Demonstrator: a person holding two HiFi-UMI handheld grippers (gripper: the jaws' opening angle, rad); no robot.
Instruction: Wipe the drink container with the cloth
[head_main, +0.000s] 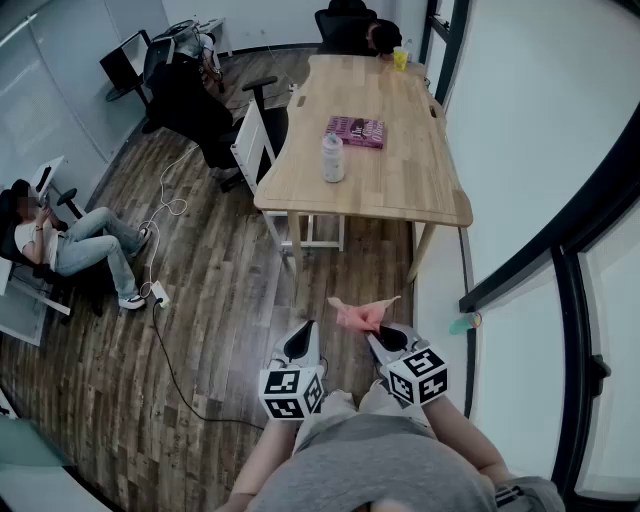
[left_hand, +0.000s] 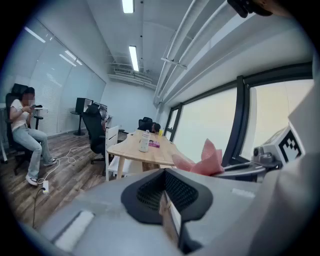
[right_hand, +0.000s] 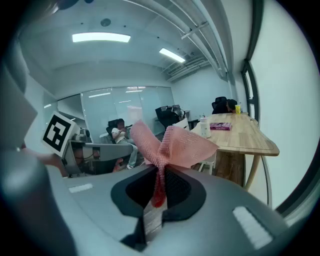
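**Cloth in the right gripper, bottle on the far table**

At the left edge of the head view a person (head_main: 65, 238) sits in a chair on the wood floor (head_main: 200, 300). A cord (head_main: 160, 215) trails across the boards to a power strip (head_main: 157, 293). In the upper left stand black office chairs (head_main: 190, 95), and a white chair (head_main: 255, 140) is pushed up to the table's left side.

The table (head_main: 410, 195) fills the upper middle of the frame. The bottle (head_main: 333, 158) stands upright on it near the left edge. Just beyond it lies a purple book (head_main: 356, 131), and a yellow cup (head_main: 400, 58) sits at the far end, where another person (head_main: 375, 35) leans on the tabletop.

At lower centre, well apart from the table, both grippers point toward it. The left gripper (head_main: 303, 335) has its jaws together with nothing between them, as its own view (left_hand: 164, 195) shows. Just to its right, the right gripper (head_main: 378, 332) has its jaws clamped on the pink cloth (head_main: 362, 314). In the right gripper view (right_hand: 157, 192) the cloth (right_hand: 172, 145) fans up out of the jaws.

The bottle shows small and distant in both gripper views (left_hand: 144, 141) (right_hand: 204, 127). A window (head_main: 540, 150) runs along the right side.
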